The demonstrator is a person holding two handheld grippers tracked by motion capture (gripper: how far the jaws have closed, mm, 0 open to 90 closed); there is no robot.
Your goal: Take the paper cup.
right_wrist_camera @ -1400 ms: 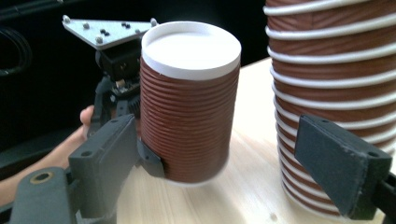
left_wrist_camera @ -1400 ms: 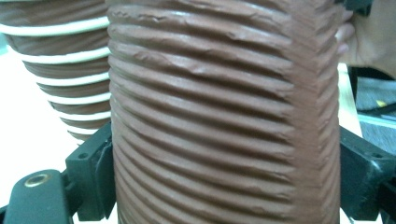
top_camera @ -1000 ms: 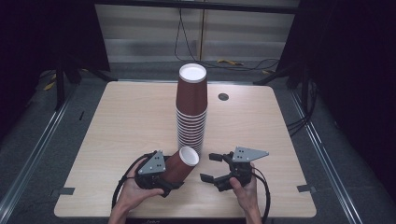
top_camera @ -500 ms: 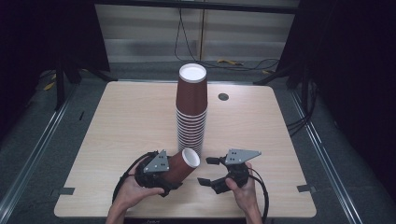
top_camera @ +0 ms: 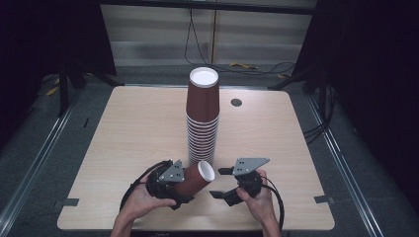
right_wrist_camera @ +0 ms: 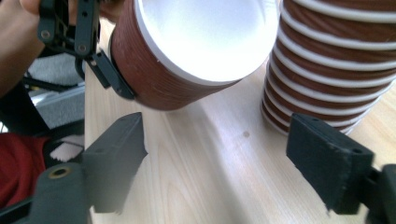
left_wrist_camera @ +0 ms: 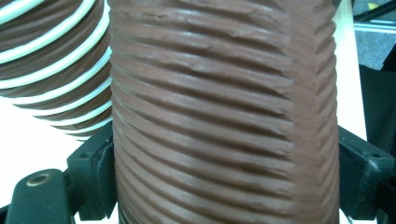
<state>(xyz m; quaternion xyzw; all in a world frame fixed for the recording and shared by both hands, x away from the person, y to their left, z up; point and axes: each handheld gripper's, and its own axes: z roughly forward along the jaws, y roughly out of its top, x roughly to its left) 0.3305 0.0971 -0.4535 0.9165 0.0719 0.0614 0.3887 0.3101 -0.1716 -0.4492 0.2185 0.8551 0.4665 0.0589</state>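
Observation:
A tall stack of upturned brown ribbed paper cups [top_camera: 202, 123] stands in the middle of the wooden table [top_camera: 123, 128]. Just in front of it my left gripper [top_camera: 184, 183] is shut on a single brown cup [top_camera: 201, 174], which lies tilted with its white mouth toward the right gripper. In the left gripper view the ribbed cup [left_wrist_camera: 224, 107] sits between both jaws, with the stack [left_wrist_camera: 51, 56] at upper left. My right gripper [top_camera: 223, 183] is open and holds nothing. Its view looks past my spread jaws [right_wrist_camera: 219, 163] into the cup's mouth [right_wrist_camera: 201, 32], beside the stack [right_wrist_camera: 336, 60].
A small dark round grommet [top_camera: 236, 102] sits in the tabletop behind the stack. Cables [top_camera: 247, 66] lie on the floor beyond the far edge. Bare wood [top_camera: 296, 143] stretches left and right of the stack.
The left gripper with its cup has edged slightly to the right, toward the right gripper. The right gripper and the stack have stayed put.

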